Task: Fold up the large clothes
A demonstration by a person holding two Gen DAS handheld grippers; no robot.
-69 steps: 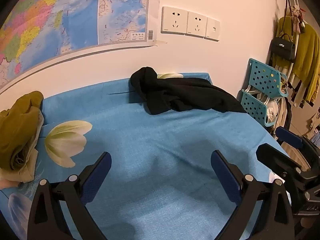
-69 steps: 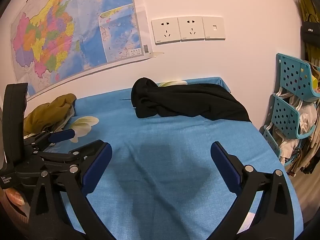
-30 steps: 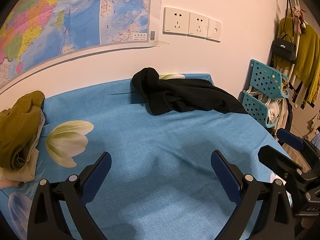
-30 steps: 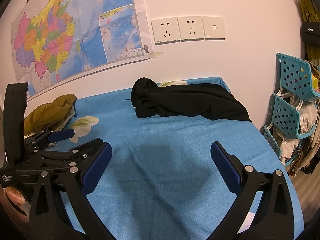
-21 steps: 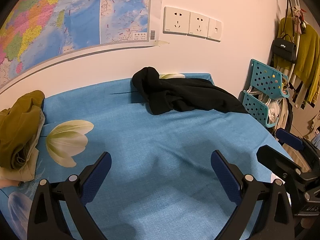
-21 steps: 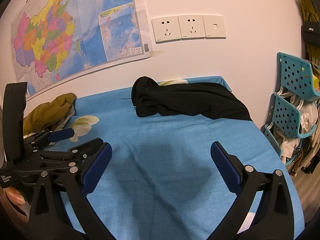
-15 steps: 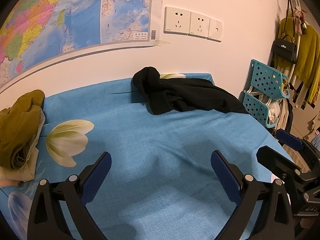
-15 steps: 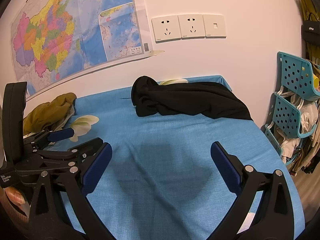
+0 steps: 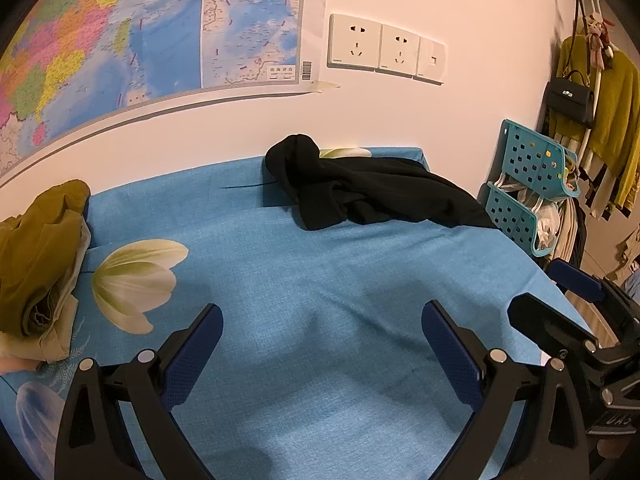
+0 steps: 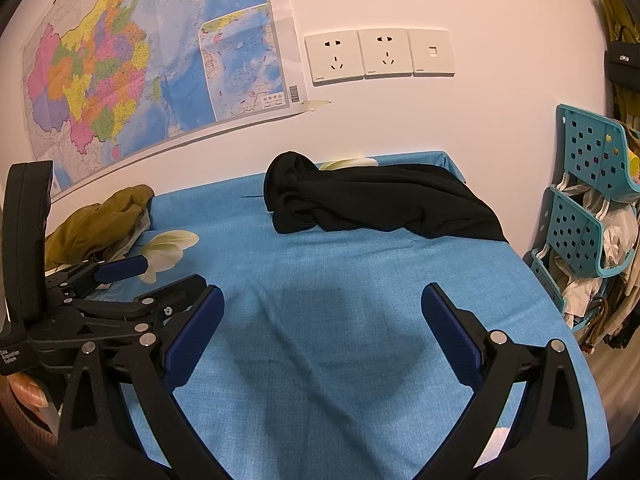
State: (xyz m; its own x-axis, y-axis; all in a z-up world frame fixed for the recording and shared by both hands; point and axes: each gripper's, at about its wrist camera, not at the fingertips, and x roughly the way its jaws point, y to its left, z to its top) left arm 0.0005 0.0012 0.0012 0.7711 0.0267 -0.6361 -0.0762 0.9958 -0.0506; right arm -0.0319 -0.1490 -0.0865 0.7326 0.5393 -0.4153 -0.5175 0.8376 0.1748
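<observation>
Crumpled black garment [image 9: 372, 192] heaped at the far edge of the blue bedsheet [image 9: 320, 280], against the wall, one end bunched into a knot. Left gripper [image 9: 320, 354] and right gripper [image 10: 320, 330] side by side over bare sheet, well short of the garment, fingers [image 9: 192, 350] spread wide, grasping nothing.

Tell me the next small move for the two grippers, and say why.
Probably reach both forward toward the crumpled black garment at the far edge of the blue cloth-covered table. The left gripper and right gripper are both open and empty, hovering over bare cloth, and the garment lies bunched and unfolded, touched by neither.
</observation>
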